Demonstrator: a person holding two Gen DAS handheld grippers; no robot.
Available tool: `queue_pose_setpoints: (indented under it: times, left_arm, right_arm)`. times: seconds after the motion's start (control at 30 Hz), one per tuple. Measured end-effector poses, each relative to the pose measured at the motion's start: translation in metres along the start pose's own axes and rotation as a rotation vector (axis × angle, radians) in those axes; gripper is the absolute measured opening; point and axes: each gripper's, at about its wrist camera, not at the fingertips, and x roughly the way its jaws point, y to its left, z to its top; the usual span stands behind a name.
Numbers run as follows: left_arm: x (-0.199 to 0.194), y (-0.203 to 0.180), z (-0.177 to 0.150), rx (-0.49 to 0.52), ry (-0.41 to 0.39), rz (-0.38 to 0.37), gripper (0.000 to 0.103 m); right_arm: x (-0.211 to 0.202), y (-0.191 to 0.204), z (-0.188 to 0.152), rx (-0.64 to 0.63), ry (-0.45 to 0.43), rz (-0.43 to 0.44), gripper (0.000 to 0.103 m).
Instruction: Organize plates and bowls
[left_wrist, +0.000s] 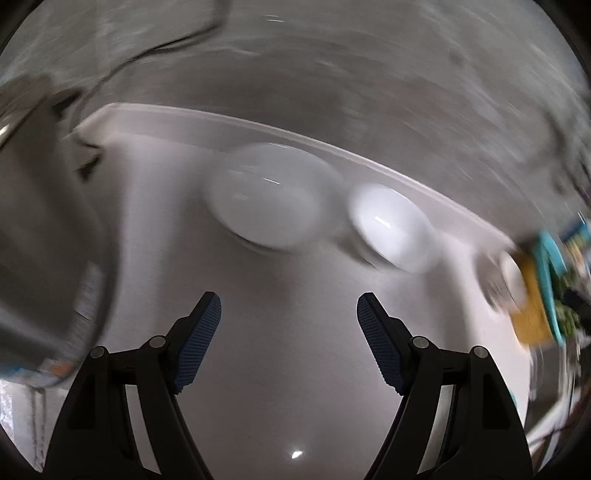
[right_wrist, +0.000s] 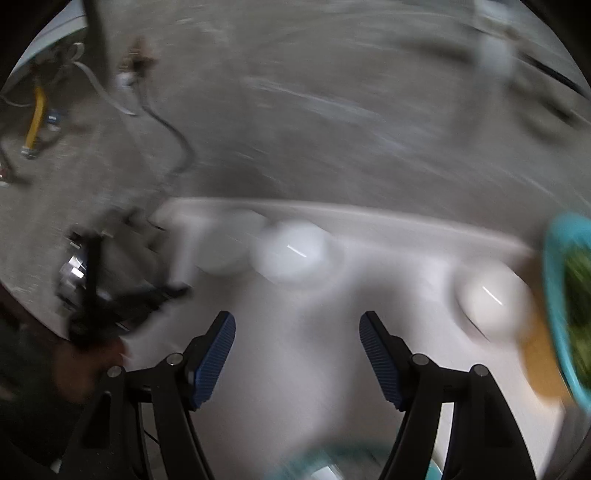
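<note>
Left gripper (left_wrist: 289, 314) spread, empty, above white table (left_wrist: 288, 387). Right gripper (right_wrist: 297, 332) spread, empty. Two white bowls (left_wrist: 269, 199) mid-frame, blurred.

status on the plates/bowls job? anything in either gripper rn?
Done, apparently: two white bowls sit side by side near the far edge of the white table. In hand: nothing; the left gripper and right gripper are both open and empty. Left: a third white bowl sits apart beside a teal dish. Frames are blurred.
</note>
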Motion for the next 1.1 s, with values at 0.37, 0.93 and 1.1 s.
queue_pose_setpoints:
  times: [0.37, 0.93, 1.1]
  left_arm:
    - [0.059, 0.043, 0.054, -0.061, 0.051, 0.044, 0.075]
    - [0.126, 0.06, 0.076, -0.076, 0.159, 0.006, 0.05]
    - [0.142, 0.065, 0.073, -0.096, 0.187, -0.017, 0.043]
  right_arm:
    - [0.194, 0.062, 0.108, -0.09, 0.182, 0.057, 0.056]
    - [0.305, 0.06, 0.107, -0.165, 0.35, -0.064, 0.051]
    - [0.324, 0.061, 0.109, -0.169, 0.389, -0.08, 0.045]
